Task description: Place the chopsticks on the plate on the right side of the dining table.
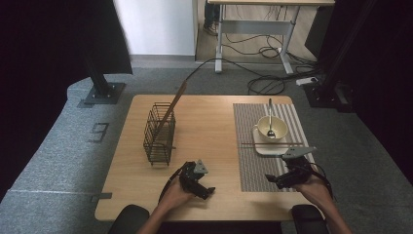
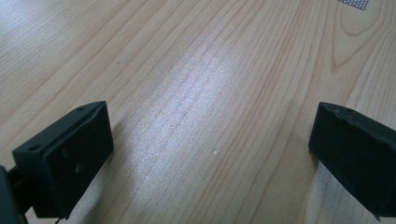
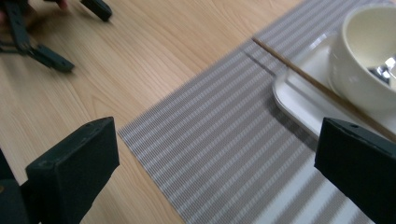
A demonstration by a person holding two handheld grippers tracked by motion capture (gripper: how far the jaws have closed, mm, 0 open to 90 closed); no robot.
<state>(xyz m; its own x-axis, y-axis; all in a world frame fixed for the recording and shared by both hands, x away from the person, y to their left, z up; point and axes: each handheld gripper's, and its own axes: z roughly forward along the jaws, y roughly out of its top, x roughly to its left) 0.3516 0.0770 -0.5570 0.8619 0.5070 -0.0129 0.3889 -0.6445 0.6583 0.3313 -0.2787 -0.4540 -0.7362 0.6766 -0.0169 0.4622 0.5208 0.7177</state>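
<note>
A black wire basket (image 1: 159,134) stands on the left half of the wooden table (image 1: 209,126), with a brown chopstick (image 1: 173,105) leaning out of it. On the striped grey placemat (image 1: 253,165) (image 3: 224,140) sits a white square plate (image 1: 265,147) (image 3: 299,102) holding a cream bowl (image 1: 271,127) (image 3: 364,51) with a metal spoon (image 1: 270,122) in it. A second chopstick (image 1: 272,143) (image 3: 299,74) lies across the plate's front. My left gripper (image 1: 199,183) (image 2: 210,154) is open over bare wood. My right gripper (image 1: 282,178) (image 3: 215,172) is open over the placemat's near left part, short of the plate.
The left gripper (image 3: 42,32) shows at the top left of the right gripper view. Beyond the table stand a white desk frame (image 1: 253,29), floor cables (image 1: 265,85) and black stand bases (image 1: 102,92). A "9" (image 1: 100,131) is marked on the grey carpet.
</note>
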